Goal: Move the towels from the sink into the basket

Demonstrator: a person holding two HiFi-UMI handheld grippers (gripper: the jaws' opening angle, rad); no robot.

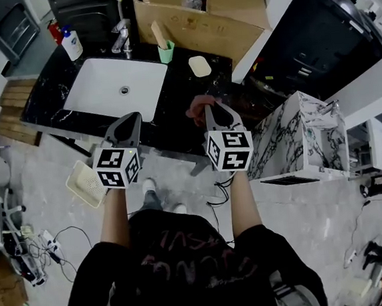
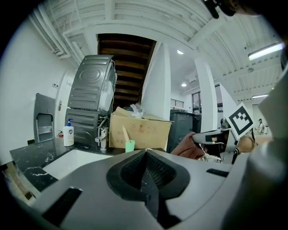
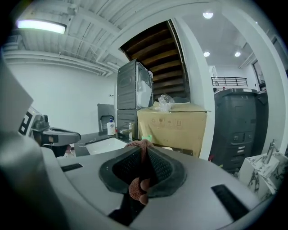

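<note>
A black marble counter runs across the top of the head view, with a large cardboard box standing at its back edge. A white rectangular sink is set into the counter's left half. On the floor just off the counter's front left corner lies a pale plastic basket. The person holds both grippers side by side over the counter's front edge. The left gripper is in front of the sink, its jaws pressed together with nothing between them, as its own view shows. The right gripper is to the right of the sink, well apart from the basket, and its jaws pinch a reddish-brown towel. In the right gripper view the cloth is bunched between the pads and hangs below them. Behind the sink stand a chrome faucet, a white soap dispenser and a green cup. A pale soap dish lies to the cup's right.
</note>
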